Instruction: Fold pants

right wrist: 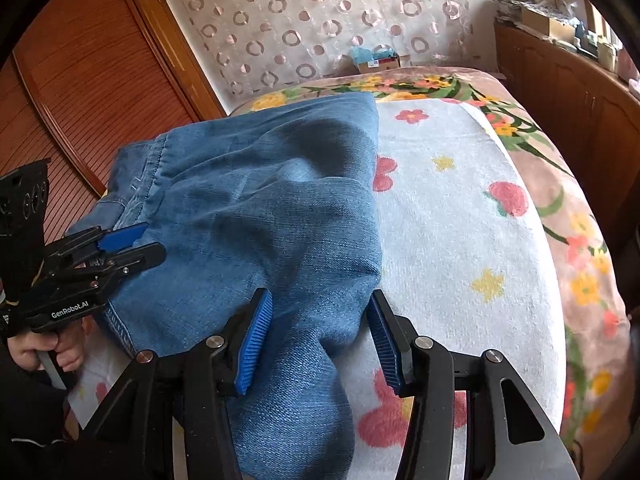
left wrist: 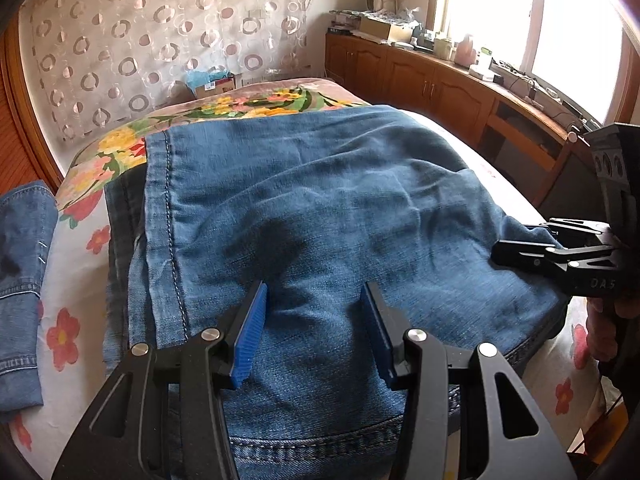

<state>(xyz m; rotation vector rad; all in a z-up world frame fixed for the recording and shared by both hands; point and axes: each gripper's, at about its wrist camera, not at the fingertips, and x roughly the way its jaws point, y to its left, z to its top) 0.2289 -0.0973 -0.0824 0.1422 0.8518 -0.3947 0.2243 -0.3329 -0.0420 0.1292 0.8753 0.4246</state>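
Note:
Blue jeans (left wrist: 320,200) lie folded in layers on a flowered bed cover (left wrist: 76,344). My left gripper (left wrist: 314,286) hovers over their near part, its blue pads (left wrist: 252,336) apart with denim lying flat beneath them. In the right wrist view the jeans (right wrist: 260,208) cover the left half of the bed, and a strip of denim runs down between the spread pads of my right gripper (right wrist: 319,294); the pads do not press on it. Each gripper shows in the other's view: the right gripper (left wrist: 504,254) at the jeans' right edge, the left gripper (right wrist: 148,244) at their left edge.
Another denim garment (left wrist: 24,260) lies at the bed's left edge. A cardboard box (left wrist: 216,84) sits at the head of the bed by a patterned curtain. Wooden cabinets (left wrist: 420,72) with clutter run under the window on the right. A hand (right wrist: 60,352) holds the left gripper's handle.

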